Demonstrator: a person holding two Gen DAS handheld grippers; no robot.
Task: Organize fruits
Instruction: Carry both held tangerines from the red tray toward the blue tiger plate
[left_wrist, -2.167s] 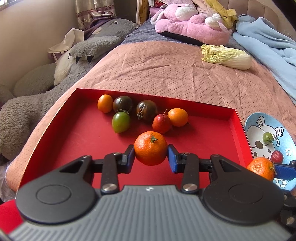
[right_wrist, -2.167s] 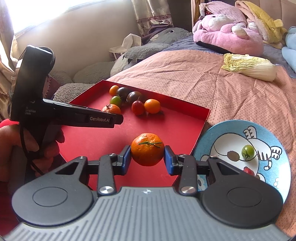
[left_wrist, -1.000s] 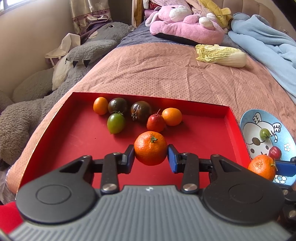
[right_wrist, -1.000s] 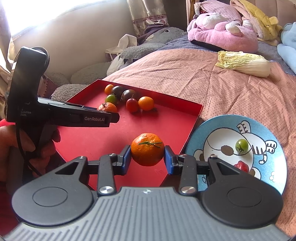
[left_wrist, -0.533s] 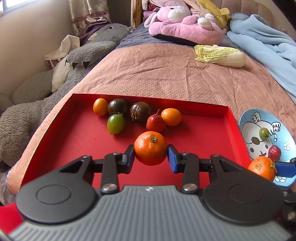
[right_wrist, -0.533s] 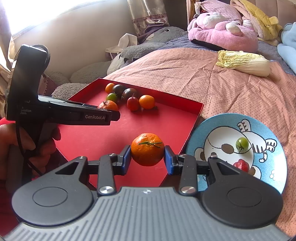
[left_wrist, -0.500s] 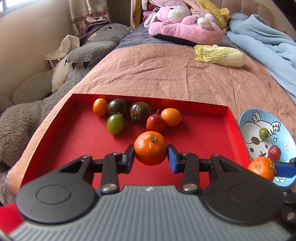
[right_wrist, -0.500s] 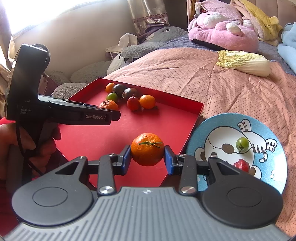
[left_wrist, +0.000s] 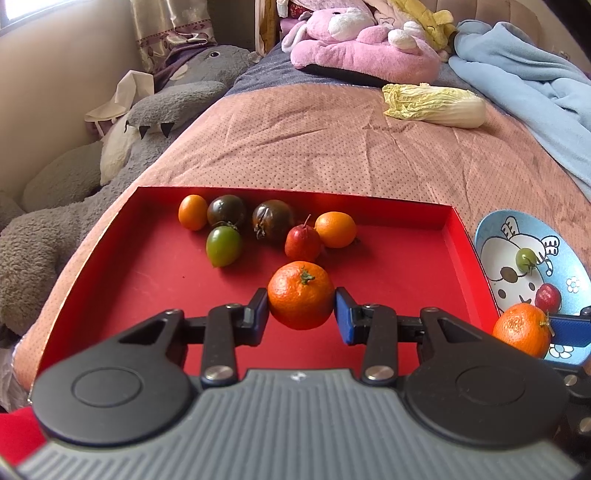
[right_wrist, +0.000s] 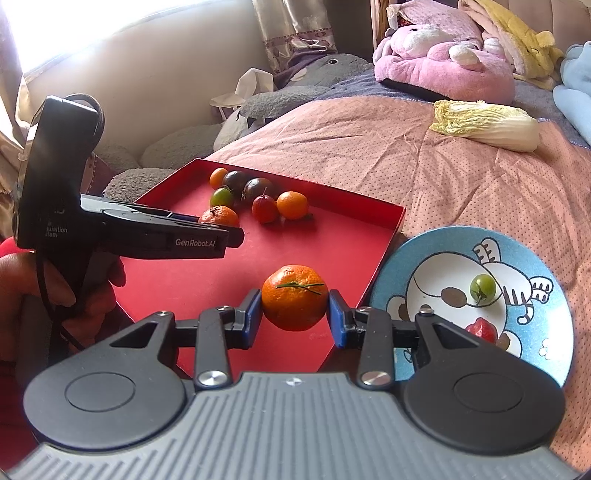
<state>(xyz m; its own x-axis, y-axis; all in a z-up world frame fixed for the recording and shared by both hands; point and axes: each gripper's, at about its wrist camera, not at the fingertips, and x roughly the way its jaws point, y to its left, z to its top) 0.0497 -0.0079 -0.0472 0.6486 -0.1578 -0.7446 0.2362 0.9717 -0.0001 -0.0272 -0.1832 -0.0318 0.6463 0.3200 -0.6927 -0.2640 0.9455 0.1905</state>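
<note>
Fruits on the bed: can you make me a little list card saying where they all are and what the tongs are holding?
left tongs: shut on left mandarin
right tongs: shut on right mandarin
red tray: six small fruits at the far side
tray fruits: two orange, two dark, one green, one red
blue plate: green fruit and red fruit
elsewhere on the bed: cabbage
</note>
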